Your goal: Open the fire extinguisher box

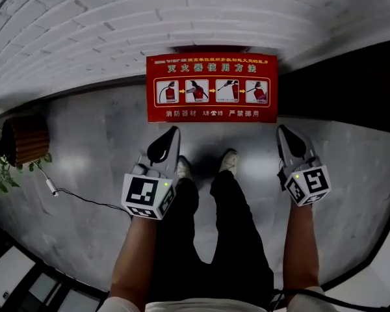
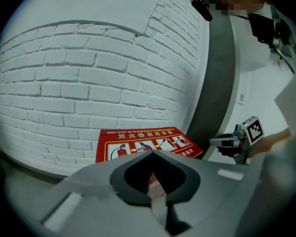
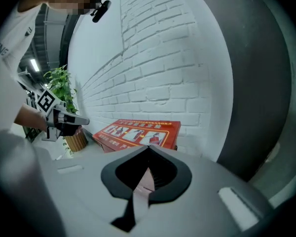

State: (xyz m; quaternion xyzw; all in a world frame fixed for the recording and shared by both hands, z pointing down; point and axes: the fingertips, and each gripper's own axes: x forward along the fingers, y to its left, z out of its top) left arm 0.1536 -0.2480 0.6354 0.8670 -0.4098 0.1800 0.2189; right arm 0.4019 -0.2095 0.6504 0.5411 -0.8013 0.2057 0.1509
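The fire extinguisher box [image 1: 211, 88] is a red case with a row of instruction pictures on its lid; it stands on the floor against the white brick wall with the lid down. It also shows in the left gripper view as the red box [image 2: 140, 142] and in the right gripper view as the red box [image 3: 138, 131]. My left gripper [image 1: 174, 134] hovers short of the box's lower left corner, its jaws shut and empty. My right gripper [image 1: 283, 132] hangs just off the lower right corner, also shut with nothing in it. Neither touches the box.
A potted plant in a slatted wooden pot [image 1: 25, 138] stands at the left, with a thin cable [image 1: 78, 197] trailing over the grey floor. A dark wall panel [image 1: 351, 90] runs to the right of the box. The person's legs and shoes [image 1: 227, 162] stand between the grippers.
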